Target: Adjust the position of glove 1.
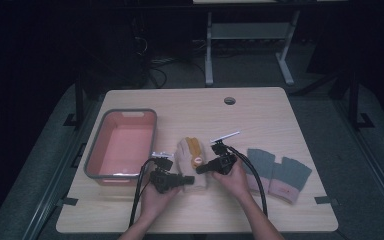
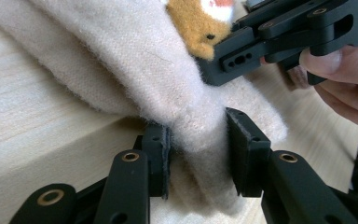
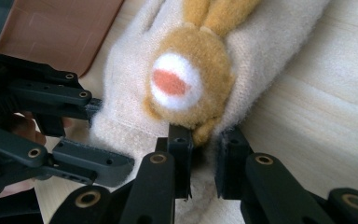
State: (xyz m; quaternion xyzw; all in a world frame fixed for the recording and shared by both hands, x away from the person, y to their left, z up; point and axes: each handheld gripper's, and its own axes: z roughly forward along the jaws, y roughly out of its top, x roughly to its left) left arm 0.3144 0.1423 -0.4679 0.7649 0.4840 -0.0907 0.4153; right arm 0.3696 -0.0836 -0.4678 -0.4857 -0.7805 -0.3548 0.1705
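Between both claws' (image 1: 196,175) pinching jaws lies the cream glove (image 1: 191,156).

No lettering, label, brand or number could be read anywhere: the cream glove (image 3: 135,102) with its orange animal face carried none, and neither did the pink tray (image 1: 122,145).
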